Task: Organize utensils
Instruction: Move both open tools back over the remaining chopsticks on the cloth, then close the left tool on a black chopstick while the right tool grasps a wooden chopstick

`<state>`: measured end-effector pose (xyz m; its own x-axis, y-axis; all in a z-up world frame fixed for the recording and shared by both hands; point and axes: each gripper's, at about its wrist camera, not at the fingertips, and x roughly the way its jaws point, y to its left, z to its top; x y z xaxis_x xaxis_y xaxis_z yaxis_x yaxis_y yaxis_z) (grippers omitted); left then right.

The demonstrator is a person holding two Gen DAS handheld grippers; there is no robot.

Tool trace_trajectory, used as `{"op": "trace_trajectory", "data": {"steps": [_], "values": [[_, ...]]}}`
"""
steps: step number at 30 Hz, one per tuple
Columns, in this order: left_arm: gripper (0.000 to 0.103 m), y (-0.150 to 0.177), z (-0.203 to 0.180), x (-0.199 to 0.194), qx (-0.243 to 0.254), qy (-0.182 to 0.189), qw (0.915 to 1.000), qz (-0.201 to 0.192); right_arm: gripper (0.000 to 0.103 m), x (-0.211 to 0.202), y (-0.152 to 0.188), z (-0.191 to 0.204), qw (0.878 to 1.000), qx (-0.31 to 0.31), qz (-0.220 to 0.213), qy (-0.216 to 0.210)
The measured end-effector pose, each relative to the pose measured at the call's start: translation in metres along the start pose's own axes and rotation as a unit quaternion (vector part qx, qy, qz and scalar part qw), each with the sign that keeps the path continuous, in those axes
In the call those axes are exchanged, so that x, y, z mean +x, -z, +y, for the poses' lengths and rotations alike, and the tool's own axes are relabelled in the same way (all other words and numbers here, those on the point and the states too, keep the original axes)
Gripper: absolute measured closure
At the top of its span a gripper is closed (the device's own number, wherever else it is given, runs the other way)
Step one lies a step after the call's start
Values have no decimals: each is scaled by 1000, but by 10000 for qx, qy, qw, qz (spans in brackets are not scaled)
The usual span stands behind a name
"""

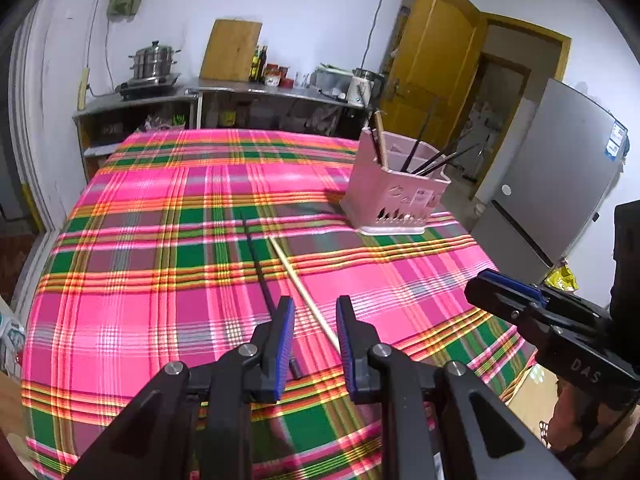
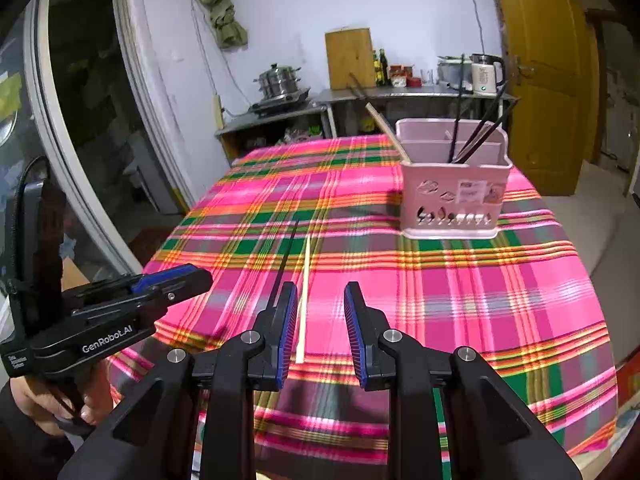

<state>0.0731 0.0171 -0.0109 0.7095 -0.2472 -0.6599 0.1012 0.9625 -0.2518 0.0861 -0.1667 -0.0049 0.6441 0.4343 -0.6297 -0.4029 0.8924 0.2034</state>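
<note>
Plaid cloth [image 1: 160, 240] is covering the table, and a kitchen counter [image 1: 240, 88] is running along the back wall. We are working at the near edge, where two chopsticks are lying loose: a black one [image 1: 256, 256] and a pale one [image 1: 304, 292], close together, tips angled away from us. The pink holder [image 1: 394, 196] is standing well beyond them on the right, already carrying several sticks (mostly black, one pale).

We are holding the left gripper [image 1: 314, 340] with its jaws wide apart and empty, the pale stick running between its fingers. The right gripper [image 2: 320, 328] is likewise spread wide, carrying nothing.

For a sound pick, we are judging it best to lower squarely, close on one stick only, near mid-length, and lift it level so it is not pivoting.
</note>
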Motion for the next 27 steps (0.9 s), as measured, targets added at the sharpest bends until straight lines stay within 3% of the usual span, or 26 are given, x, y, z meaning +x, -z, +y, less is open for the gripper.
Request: {"op": "trace_trajectory", "data": {"steps": [8, 27], "values": [[82, -2, 34, 42, -393, -42, 9987, 325, 78, 41, 1, -2, 9993, 36, 361, -13], [82, -38, 65, 159, -725, -308, 9939, 778, 78, 105, -10, -17, 9968, 154, 770, -115]]}}
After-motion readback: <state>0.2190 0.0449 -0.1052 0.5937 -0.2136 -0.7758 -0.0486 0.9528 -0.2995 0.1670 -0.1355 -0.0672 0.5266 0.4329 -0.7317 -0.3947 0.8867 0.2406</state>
